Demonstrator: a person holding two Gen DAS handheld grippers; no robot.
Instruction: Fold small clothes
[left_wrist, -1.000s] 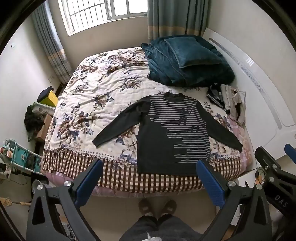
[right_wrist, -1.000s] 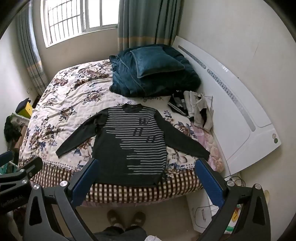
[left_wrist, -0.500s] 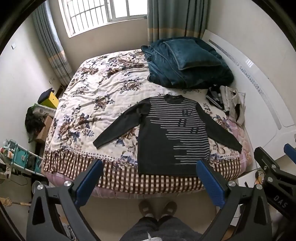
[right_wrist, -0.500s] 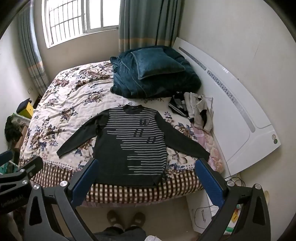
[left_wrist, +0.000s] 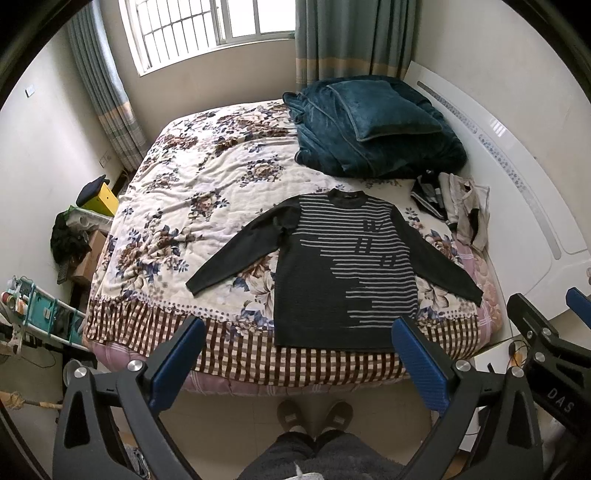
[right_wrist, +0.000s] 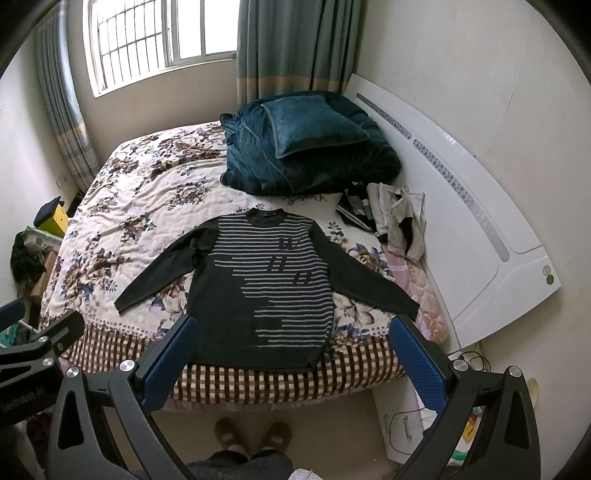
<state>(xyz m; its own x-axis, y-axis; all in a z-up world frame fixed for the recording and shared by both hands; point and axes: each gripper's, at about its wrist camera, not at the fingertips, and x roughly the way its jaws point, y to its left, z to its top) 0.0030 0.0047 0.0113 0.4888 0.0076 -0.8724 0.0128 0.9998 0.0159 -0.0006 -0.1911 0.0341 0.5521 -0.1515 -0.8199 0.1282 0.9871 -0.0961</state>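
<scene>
A dark sweater (left_wrist: 343, 266) with grey stripes lies flat, front up, at the near edge of the bed, sleeves spread out to both sides; it also shows in the right wrist view (right_wrist: 266, 288). My left gripper (left_wrist: 297, 347) is open and empty, held above the floor in front of the bed, well short of the sweater's hem. My right gripper (right_wrist: 291, 345) is open and empty at about the same distance. A small heap of other clothes (left_wrist: 456, 206) lies by the headboard, also seen in the right wrist view (right_wrist: 391, 218).
The bed (left_wrist: 192, 206) has a floral cover with a checked border. A teal blanket and pillow (left_wrist: 373, 129) are piled at the far end. The white headboard (left_wrist: 524, 192) runs along the right. Boxes and clutter (left_wrist: 74, 236) stand on the left. The person's slippers (left_wrist: 314, 413) are on the floor below.
Both views have drifted slightly, so the sweater sits a little lower in frame. Both grippers stay open; nothing on the bed has moved.
</scene>
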